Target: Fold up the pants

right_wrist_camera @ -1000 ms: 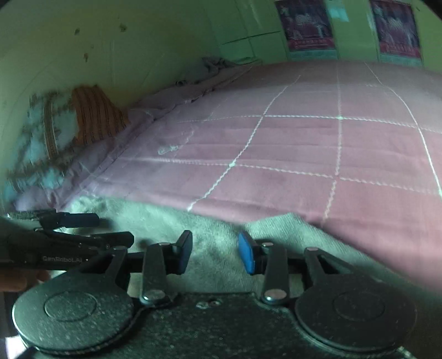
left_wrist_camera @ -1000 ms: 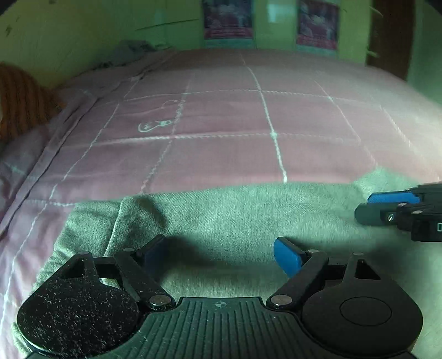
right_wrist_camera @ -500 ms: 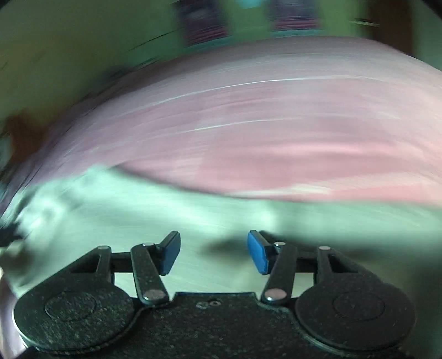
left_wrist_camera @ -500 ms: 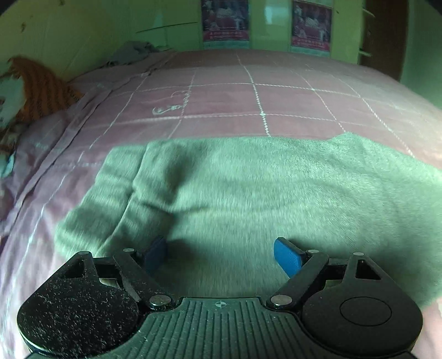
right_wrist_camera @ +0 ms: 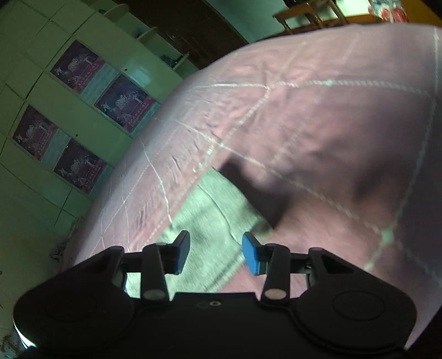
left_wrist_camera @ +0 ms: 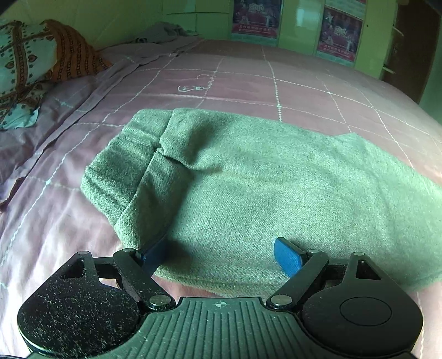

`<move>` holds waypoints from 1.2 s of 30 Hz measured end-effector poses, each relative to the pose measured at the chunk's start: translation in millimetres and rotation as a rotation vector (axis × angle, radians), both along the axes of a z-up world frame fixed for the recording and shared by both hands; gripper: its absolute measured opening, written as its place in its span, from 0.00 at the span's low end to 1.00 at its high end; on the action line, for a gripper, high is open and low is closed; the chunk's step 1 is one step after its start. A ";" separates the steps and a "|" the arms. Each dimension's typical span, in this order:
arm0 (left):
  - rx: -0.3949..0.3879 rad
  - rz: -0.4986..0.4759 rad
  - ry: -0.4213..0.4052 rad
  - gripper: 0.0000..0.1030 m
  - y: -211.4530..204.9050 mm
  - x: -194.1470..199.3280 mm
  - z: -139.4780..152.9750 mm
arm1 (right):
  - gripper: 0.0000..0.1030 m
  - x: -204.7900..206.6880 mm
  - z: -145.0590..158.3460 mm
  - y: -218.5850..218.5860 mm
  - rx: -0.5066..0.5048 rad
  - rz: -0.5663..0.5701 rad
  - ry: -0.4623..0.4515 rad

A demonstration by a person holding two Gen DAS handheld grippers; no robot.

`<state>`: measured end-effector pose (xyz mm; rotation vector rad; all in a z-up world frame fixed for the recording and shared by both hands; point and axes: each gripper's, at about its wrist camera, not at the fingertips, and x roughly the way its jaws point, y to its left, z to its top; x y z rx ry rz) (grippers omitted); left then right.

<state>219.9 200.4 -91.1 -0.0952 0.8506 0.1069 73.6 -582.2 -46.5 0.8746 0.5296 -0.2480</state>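
- Pants, green and folded into a broad slab, are lying on the bed, filling the middle of the left view from 9 o'clock to 3 o'clock.
- Their ribbed band is sitting at the 10 o'clock end, with a fold of cloth lapping over it.
- Left tongs are standing wide over the near edge of the pants at 6 o'clock, gripping nothing; the left blue pad is partly tucked behind a cloth edge, and whether it is touching I cannot tell.
- Right tongs are rolled to one side and closing from a middling gap; an end of the pants is showing between and beyond the pads, blurred, not pinched.
- Pink checked sheet is covering the bed.
- Pillow is lying at 10 o'clock in the left view.
- Posters are hanging on the green wall at 12 o'clock.
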 end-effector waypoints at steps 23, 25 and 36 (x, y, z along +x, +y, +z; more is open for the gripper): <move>-0.040 -0.002 -0.006 0.84 5.6 -3.4 -5.1 | 0.47 -9.2 -13.0 2.2 0.053 -0.068 -0.025; -0.033 -0.001 -0.003 0.86 3.5 -2.3 -5.1 | 0.45 -0.2 -27.3 -1.8 0.116 -0.047 -0.002; -0.012 0.011 -0.003 0.87 0.6 0.9 -7.7 | 0.09 19.7 22.5 26.3 -0.175 0.021 -0.109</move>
